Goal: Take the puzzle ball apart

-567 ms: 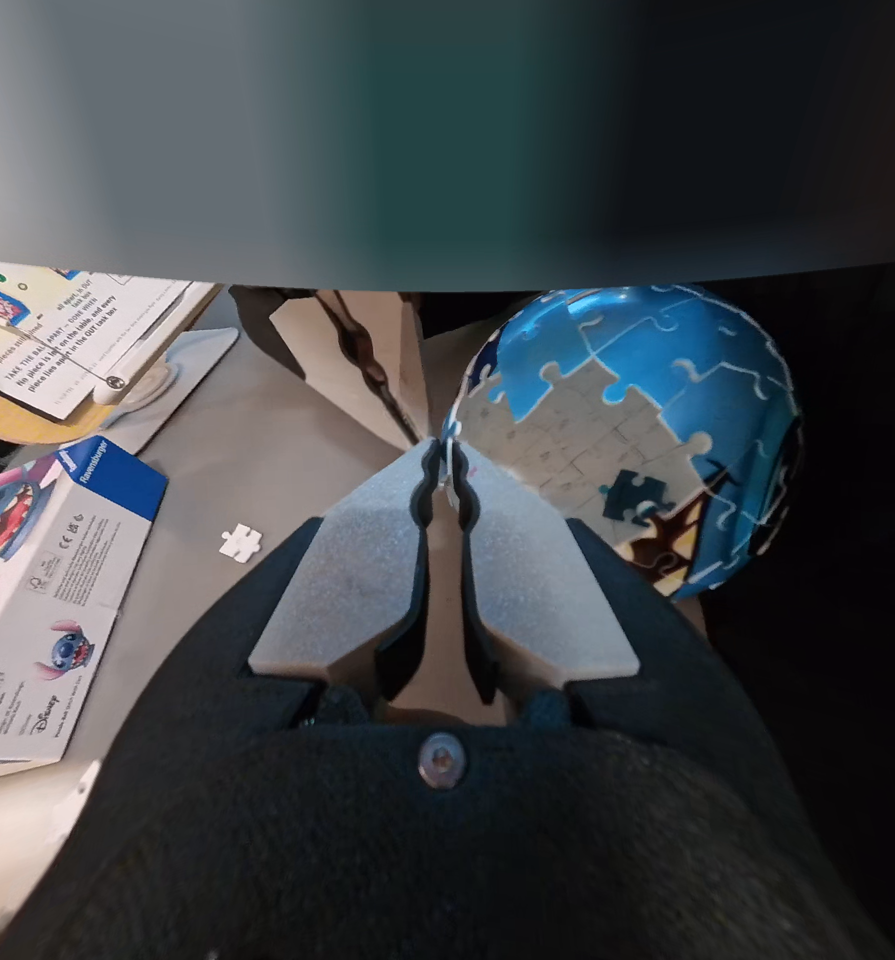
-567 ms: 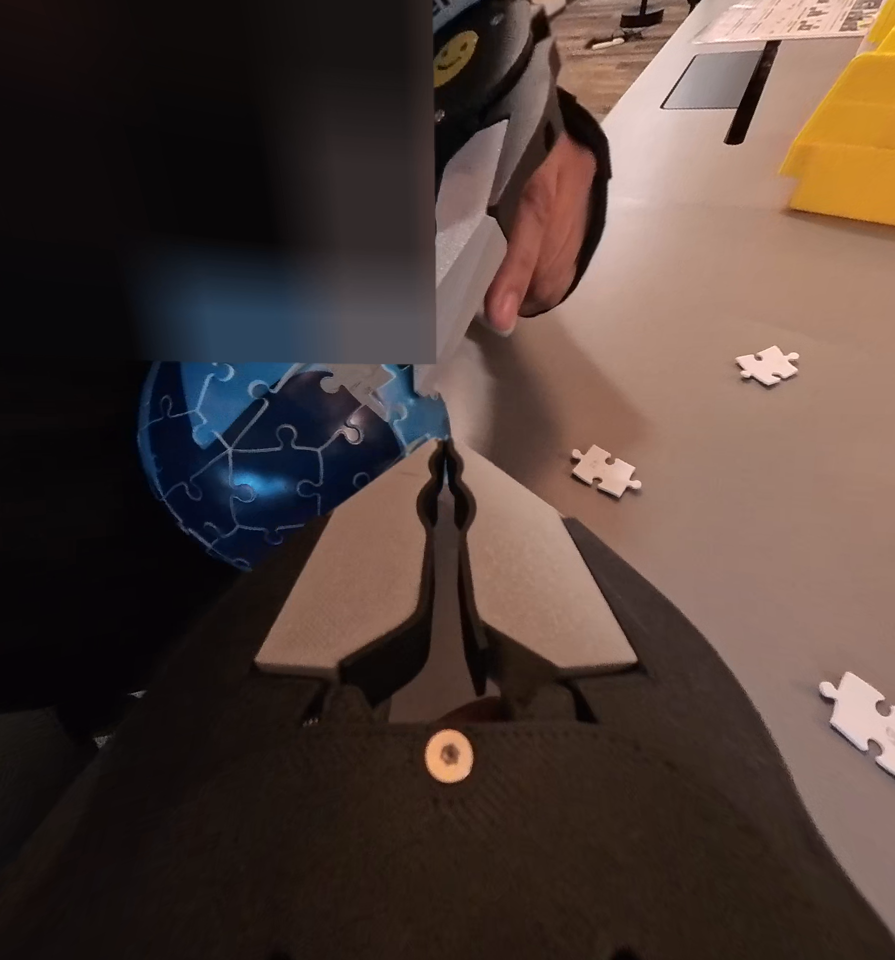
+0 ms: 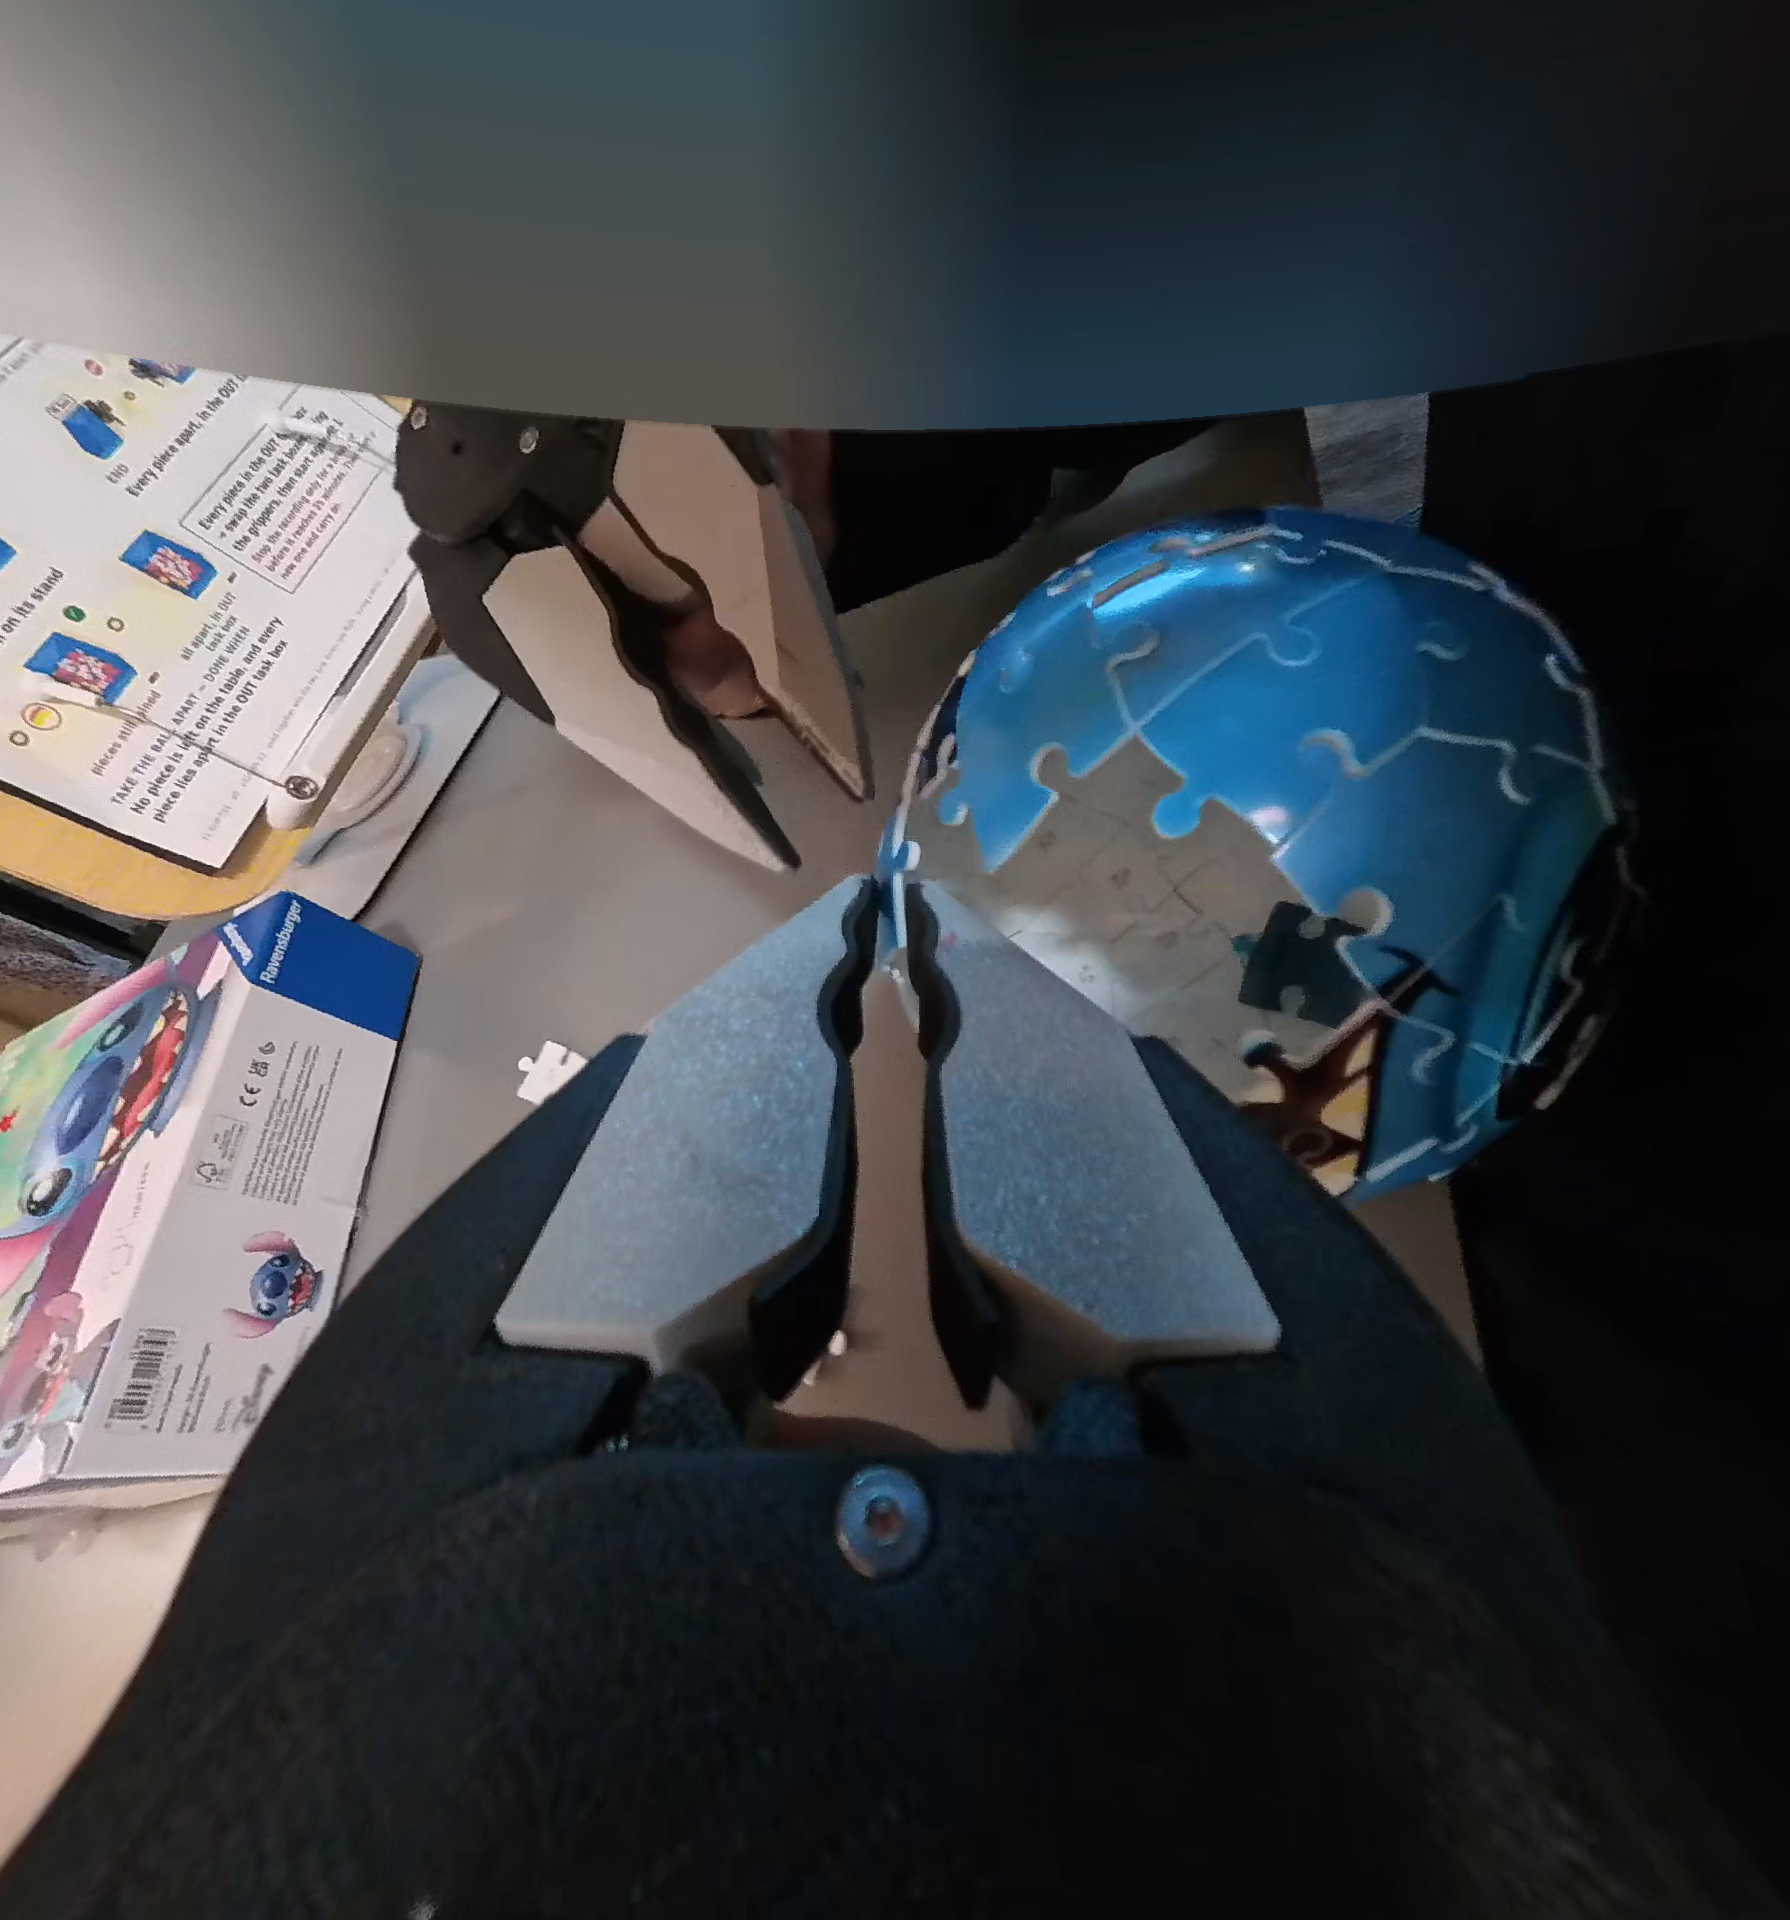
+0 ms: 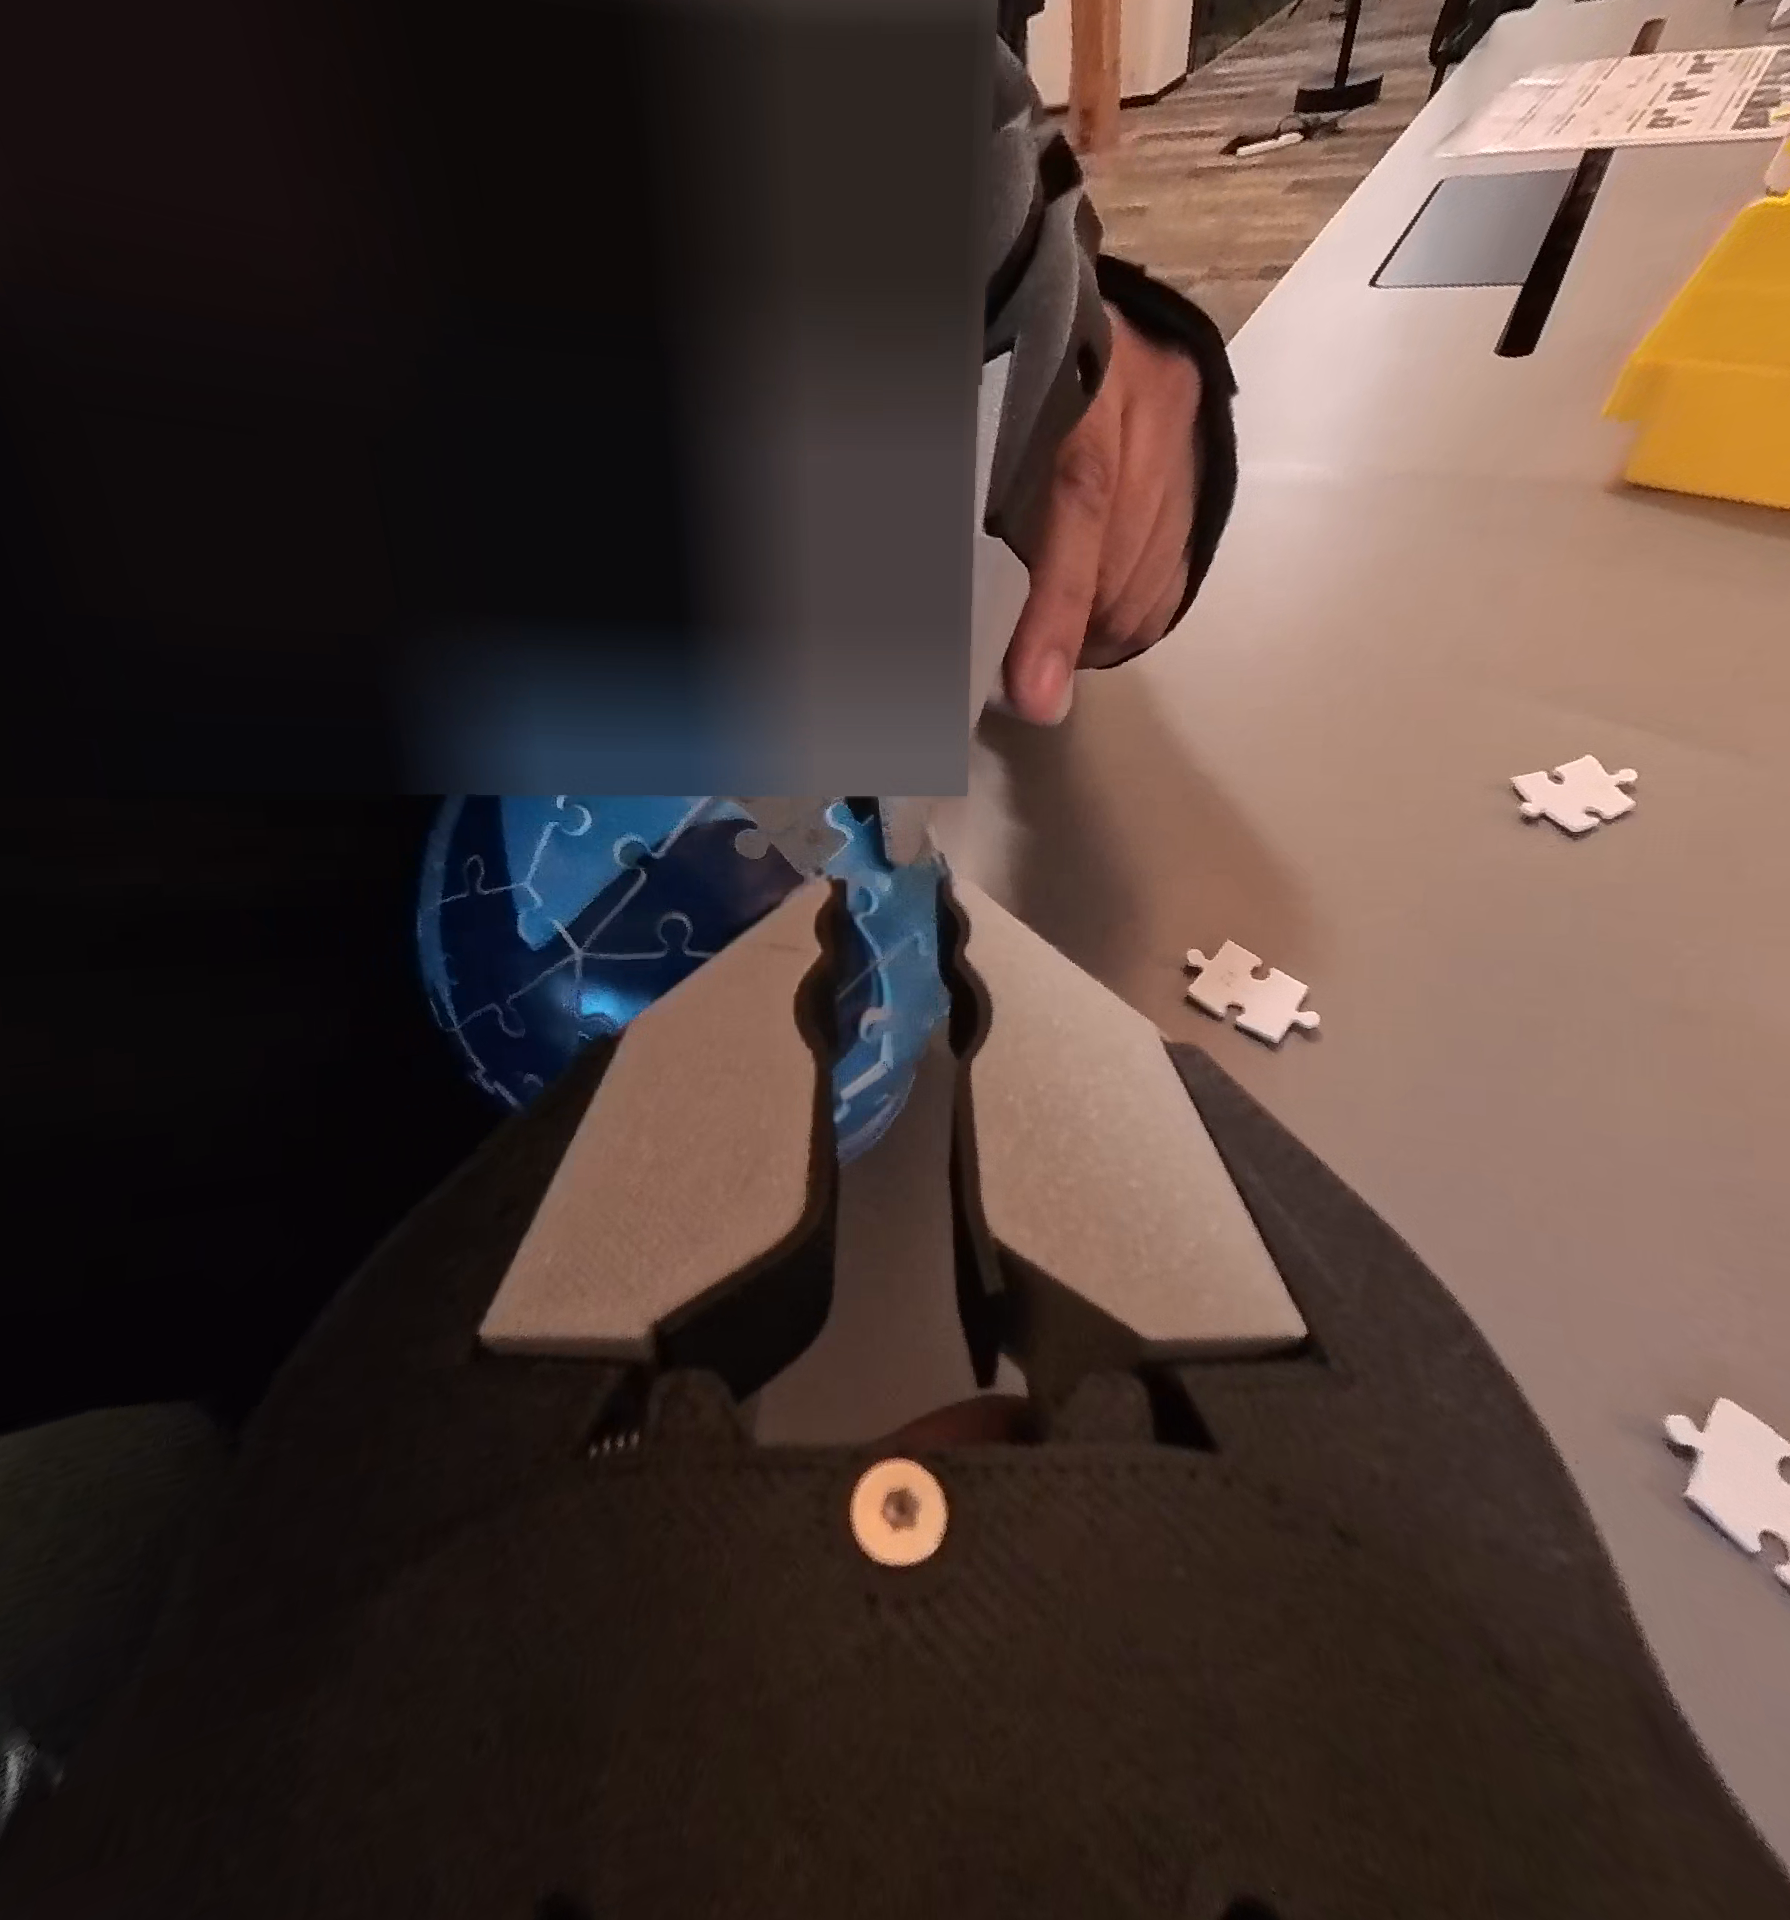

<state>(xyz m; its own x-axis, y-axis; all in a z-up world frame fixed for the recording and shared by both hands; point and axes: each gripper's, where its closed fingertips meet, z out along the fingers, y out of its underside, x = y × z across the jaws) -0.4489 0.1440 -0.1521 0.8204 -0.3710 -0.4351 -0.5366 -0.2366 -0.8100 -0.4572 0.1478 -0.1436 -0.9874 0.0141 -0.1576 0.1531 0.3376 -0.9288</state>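
Blue puzzle ball (image 3: 1286, 831) rim pinched in left claw (image 3: 893, 896)

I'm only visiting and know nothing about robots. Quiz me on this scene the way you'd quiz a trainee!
1. True or false: the puzzle ball has no pieces missing.
2. Which gripper pinches the ball's open edge? A) left gripper B) right gripper C) neither
3. Fill in: the loose pieces on the table show their ___ side.

Key: 1 false, a hole shows the inside; 2 A; 3 white.
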